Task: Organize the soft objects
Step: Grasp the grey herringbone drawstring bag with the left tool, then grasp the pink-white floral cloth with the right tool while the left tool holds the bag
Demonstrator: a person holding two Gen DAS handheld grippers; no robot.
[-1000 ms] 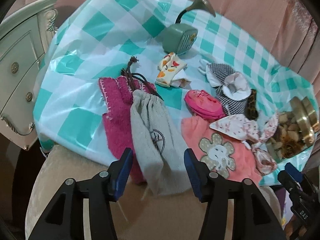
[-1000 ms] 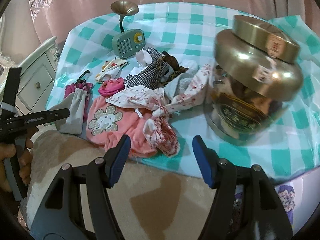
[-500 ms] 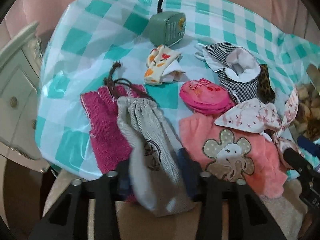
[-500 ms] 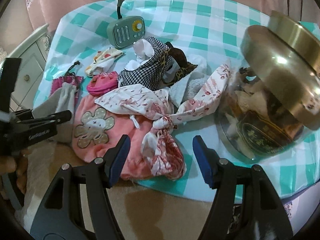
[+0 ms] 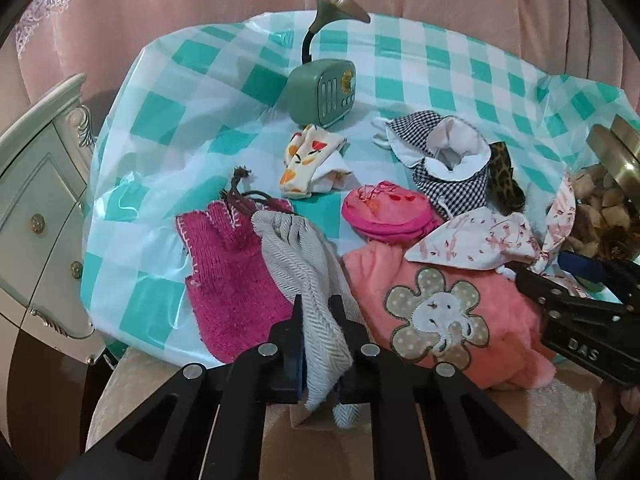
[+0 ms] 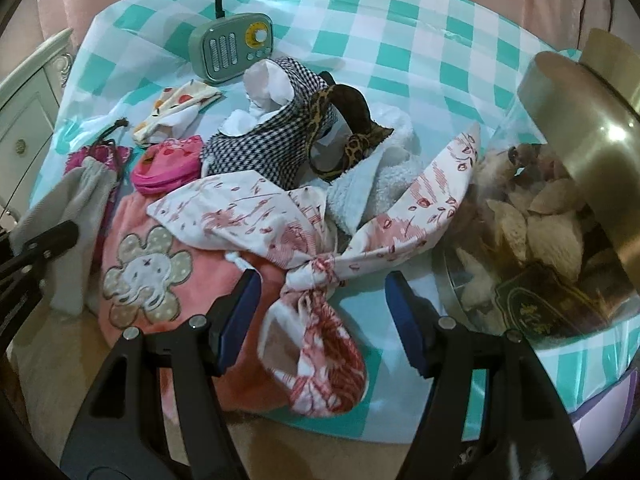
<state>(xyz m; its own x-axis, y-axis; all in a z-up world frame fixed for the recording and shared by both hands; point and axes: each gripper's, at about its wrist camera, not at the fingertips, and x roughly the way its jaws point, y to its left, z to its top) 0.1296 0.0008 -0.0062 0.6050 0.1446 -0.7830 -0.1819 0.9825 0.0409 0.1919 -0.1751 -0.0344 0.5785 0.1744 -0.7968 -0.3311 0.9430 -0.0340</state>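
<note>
The surface (image 5: 192, 92), under a teal-and-white checked cloth, fills most of both views, and since a second ago the left view has swung so the green radio (image 5: 322, 92) sits nearer the upper middle of the frame. The glass jar (image 6: 560, 216) with a gold lid now crowds the right edge of the right view, larger than before. The pink elephant cloth (image 5: 436, 312) lies at lower centre right of the left view, beside the magenta knit piece (image 5: 228, 272) at lower left. The grey drawstring pouch (image 5: 308, 276), at bottom centre, was lying free between wide-apart jaws a second ago; now the left gripper (image 5: 318, 308) has its jaws clamped on the pouch's lower end, the fabric bunched between them. The right gripper (image 6: 320, 308) has come closer to the floral knotted cloth (image 6: 316, 276) at lower centre, its jaws spread as before, straddling the knot without pressing it.
</note>
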